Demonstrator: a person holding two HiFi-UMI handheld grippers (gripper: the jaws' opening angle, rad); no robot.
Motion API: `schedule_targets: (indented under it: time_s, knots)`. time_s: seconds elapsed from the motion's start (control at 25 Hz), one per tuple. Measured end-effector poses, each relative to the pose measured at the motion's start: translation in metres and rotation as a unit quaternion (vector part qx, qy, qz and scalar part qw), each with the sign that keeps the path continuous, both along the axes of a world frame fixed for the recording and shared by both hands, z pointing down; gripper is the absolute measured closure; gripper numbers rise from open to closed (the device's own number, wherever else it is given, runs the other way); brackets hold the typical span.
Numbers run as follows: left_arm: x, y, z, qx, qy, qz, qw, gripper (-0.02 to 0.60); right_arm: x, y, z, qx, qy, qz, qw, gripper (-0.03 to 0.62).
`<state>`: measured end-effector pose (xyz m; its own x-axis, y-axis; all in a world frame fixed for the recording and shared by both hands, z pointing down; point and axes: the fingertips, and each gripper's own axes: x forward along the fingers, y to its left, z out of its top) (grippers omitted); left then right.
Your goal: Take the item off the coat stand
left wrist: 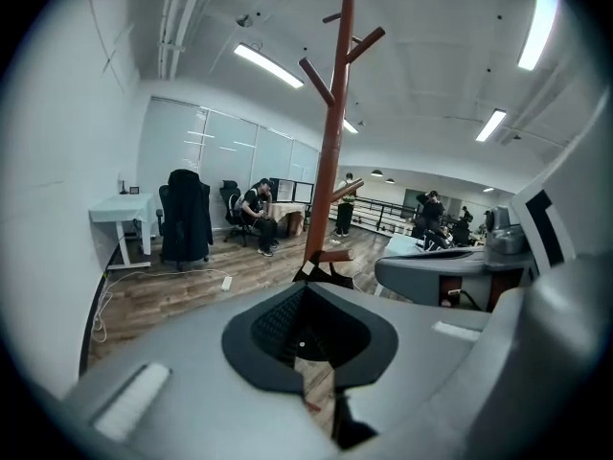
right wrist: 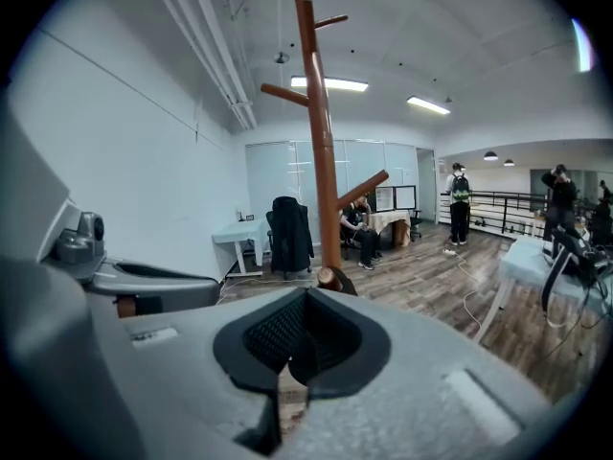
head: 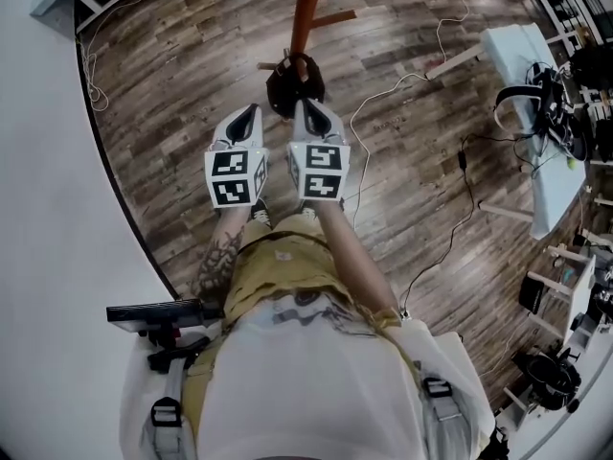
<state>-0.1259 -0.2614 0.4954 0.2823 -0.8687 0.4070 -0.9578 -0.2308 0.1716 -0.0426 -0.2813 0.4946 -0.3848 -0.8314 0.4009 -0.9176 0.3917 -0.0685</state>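
The brown wooden coat stand [head: 306, 8] rises just ahead of me, its pole and pegs tall in the left gripper view [left wrist: 332, 142] and the right gripper view [right wrist: 318, 132]. A dark item [head: 284, 86] hangs on a low peg; it also shows as a dark item [left wrist: 321, 270] over the left jaws and as a dark item [right wrist: 347, 282] beside the peg's end. My left gripper [head: 247, 115] is shut and empty, just left of the item. My right gripper [head: 308, 109] is shut with nothing in it, its tip right at the item's near edge.
A white desk [head: 536, 113] with headphones and cables stands to the right, and a cord [head: 421, 75] trails over the wood floor. A white wall [head: 48, 209] runs along the left. People sit and stand far back in the room [left wrist: 259, 214].
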Motion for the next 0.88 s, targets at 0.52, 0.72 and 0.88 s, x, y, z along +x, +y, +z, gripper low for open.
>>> schedule_targets:
  time_s: [0.52, 0.72, 0.88]
  knots:
    - [0.013, -0.025, 0.029, -0.043, -0.009, -0.001, 0.9990, 0.580, 0.009, -0.038, 0.043, -0.059, 0.000, -0.016, 0.998, 0.513]
    - [0.010, -0.025, 0.030, -0.049, -0.010, -0.006, 0.9987, 0.580, 0.004, -0.045, 0.059, -0.083, 0.006, -0.028, 0.996, 0.448]
    - [0.005, -0.022, 0.030, -0.051, -0.012, -0.012, 0.9986, 0.580, 0.000, -0.052, 0.073, -0.100, 0.014, -0.036, 0.994, 0.450]
